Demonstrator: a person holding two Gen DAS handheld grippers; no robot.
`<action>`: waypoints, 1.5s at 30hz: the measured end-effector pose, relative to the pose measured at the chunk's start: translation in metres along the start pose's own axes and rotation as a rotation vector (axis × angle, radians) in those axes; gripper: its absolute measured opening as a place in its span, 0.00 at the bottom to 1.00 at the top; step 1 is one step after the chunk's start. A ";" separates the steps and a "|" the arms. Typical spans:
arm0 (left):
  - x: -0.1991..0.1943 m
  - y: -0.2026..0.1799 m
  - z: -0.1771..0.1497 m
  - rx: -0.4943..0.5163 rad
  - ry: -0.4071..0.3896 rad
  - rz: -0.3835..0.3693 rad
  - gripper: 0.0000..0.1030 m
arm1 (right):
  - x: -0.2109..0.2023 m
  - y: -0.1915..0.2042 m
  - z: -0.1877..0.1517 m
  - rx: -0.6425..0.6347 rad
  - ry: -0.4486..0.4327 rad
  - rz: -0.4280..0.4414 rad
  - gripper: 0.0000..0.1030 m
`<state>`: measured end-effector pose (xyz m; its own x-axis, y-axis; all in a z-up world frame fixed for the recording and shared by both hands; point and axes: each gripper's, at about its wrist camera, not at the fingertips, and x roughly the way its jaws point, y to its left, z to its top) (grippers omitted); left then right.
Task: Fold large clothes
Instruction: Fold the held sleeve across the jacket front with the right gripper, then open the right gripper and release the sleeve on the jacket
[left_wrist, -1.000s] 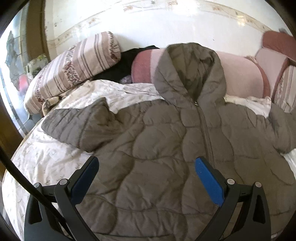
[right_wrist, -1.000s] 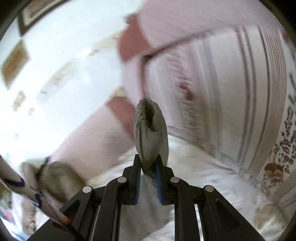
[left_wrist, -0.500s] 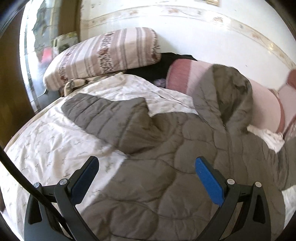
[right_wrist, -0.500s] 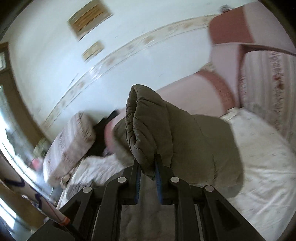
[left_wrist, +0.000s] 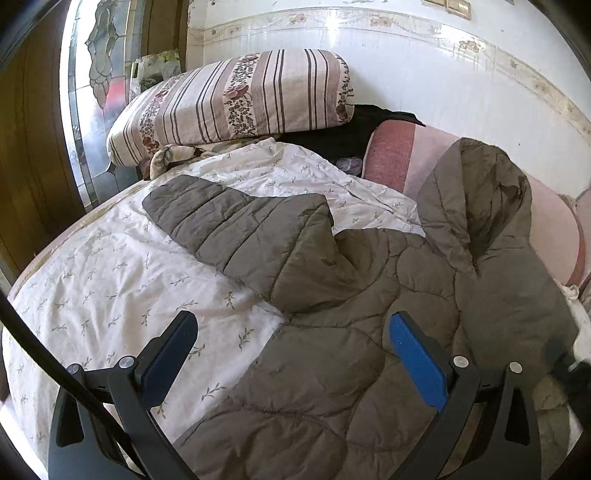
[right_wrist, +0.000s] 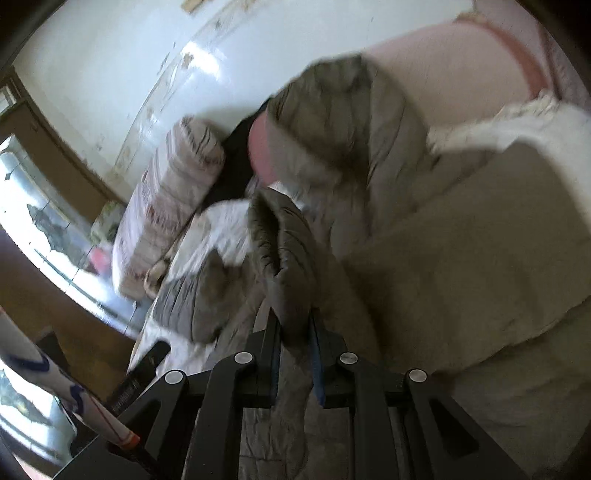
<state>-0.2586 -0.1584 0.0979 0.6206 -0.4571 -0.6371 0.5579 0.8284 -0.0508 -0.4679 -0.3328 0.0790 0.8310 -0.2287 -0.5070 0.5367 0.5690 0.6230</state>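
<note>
Sunlit white wall (left_wrist: 424, 85) behind a bed (left_wrist: 92, 280), striped pillow (left_wrist: 236, 99), glazed door (left_wrist: 92, 92).

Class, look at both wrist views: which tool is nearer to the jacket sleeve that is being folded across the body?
Right. The right tool is shut on that sleeve, carrying it over the jacket. The left tool hangs open above the jacket's opposite side, gripping nothing.
</note>
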 end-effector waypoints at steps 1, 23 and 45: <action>0.001 -0.002 -0.001 0.008 0.000 0.007 1.00 | 0.009 -0.002 -0.004 -0.007 0.013 0.008 0.19; 0.041 -0.055 -0.017 0.133 0.066 -0.046 1.00 | -0.059 -0.124 0.042 0.082 -0.185 -0.433 0.43; 0.065 -0.059 -0.020 0.137 0.152 -0.047 1.00 | 0.018 -0.055 0.019 -0.151 0.011 -0.419 0.42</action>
<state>-0.2624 -0.2302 0.0439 0.5074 -0.4319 -0.7456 0.6605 0.7507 0.0146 -0.4800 -0.3831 0.0463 0.5442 -0.4559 -0.7042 0.7988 0.5382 0.2689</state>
